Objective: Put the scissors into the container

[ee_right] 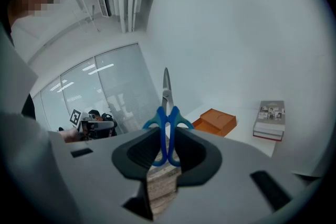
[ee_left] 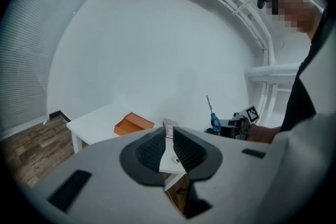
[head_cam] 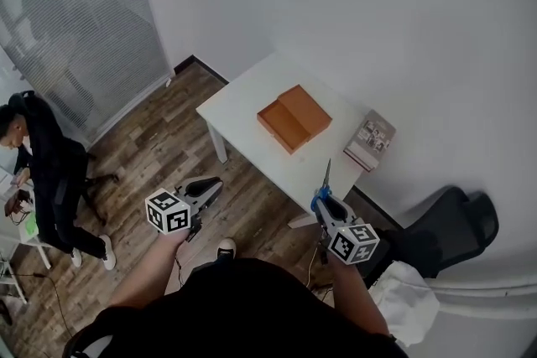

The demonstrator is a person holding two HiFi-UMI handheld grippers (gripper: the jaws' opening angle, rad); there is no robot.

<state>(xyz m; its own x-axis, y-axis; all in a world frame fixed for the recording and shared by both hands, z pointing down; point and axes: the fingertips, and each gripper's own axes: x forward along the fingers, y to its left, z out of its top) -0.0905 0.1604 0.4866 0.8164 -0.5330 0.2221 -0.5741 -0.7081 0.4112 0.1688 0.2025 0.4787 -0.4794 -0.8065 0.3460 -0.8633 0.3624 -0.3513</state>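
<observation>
Blue-handled scissors (ee_right: 167,113) stand blades-up in my right gripper (ee_right: 167,147), whose jaws are shut on the handles. From the head view the scissors (head_cam: 324,183) point toward the white table (head_cam: 243,101), short of its near edge. An orange container (head_cam: 294,118), an open box with its lid alongside, lies in the middle of that table; it also shows as the orange container (ee_right: 215,121) and the orange container (ee_left: 131,124). My left gripper (head_cam: 204,191) hangs over the wooden floor left of the table, jaws nearly together with nothing between them (ee_left: 169,145).
A small stack of books (head_cam: 370,140) lies on the table's right end by the white wall. A black office chair (head_cam: 445,226) stands at the right. A person in dark clothes (head_cam: 42,168) sits at the far left near a glass partition.
</observation>
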